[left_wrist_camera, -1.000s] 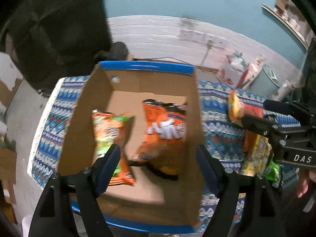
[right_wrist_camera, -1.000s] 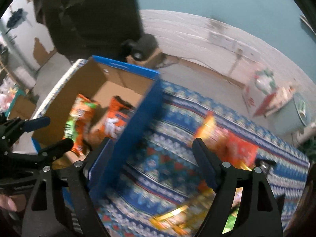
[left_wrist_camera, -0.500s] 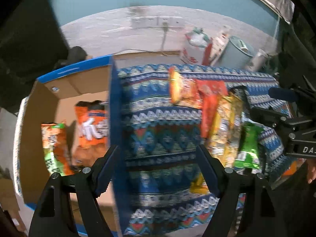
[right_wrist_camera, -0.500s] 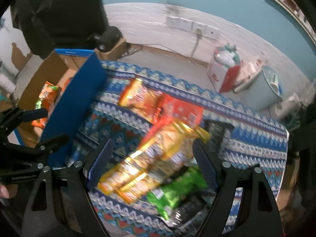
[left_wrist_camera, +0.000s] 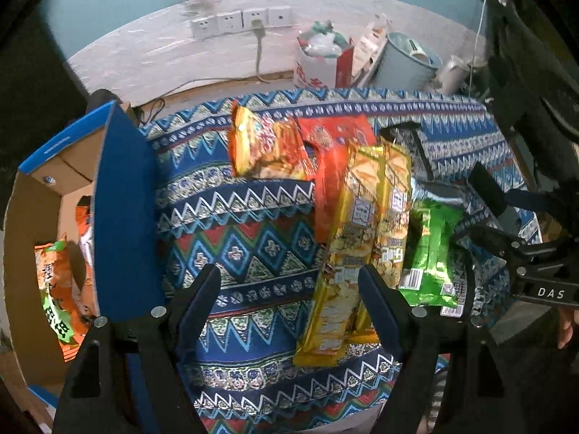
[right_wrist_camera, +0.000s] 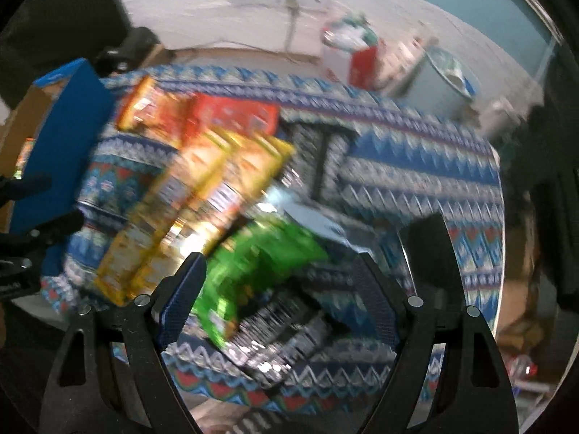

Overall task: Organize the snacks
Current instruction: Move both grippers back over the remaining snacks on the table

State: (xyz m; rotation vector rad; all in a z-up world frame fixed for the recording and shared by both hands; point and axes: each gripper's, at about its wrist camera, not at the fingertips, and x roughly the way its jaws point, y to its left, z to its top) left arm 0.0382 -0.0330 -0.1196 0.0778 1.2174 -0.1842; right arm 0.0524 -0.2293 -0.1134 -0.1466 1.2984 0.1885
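Several snack packets lie clustered on the patterned cloth [left_wrist_camera: 253,224] covering the bench, right of centre in the left wrist view. Two long yellow packets [left_wrist_camera: 365,238] lie side by side, overlapping a red packet [left_wrist_camera: 333,144]. An orange-yellow packet [left_wrist_camera: 264,144] sits at the far left of the cluster, its edge against the red one. Green packet [left_wrist_camera: 430,253] lies just right of the yellow pair, with a dark packet [left_wrist_camera: 409,141] partly hidden beyond it; printing unreadable.

Cardboard box [left_wrist_camera: 119,199] with blue outer walls stands at the left edge of the bench. Its near wall hides most of the interior; one orange-and-green packet [left_wrist_camera: 54,289] shows inside, and a second orange packet [left_wrist_camera: 82,217] is mostly cut off by the wall.

Left gripper [left_wrist_camera: 289,289]: jaws spread, nothing between them, over bare cloth just left of the yellow pair. Right gripper [right_wrist_camera: 278,285]: jaws spread wide, framing the green packet [right_wrist_camera: 253,260]; this view is heavily motion-blurred, so contact with the packet cannot be told, probably none.

Beyond the bench: wall sockets [left_wrist_camera: 242,21], a red-and-white bag [left_wrist_camera: 322,61], a pale bin [left_wrist_camera: 409,61].
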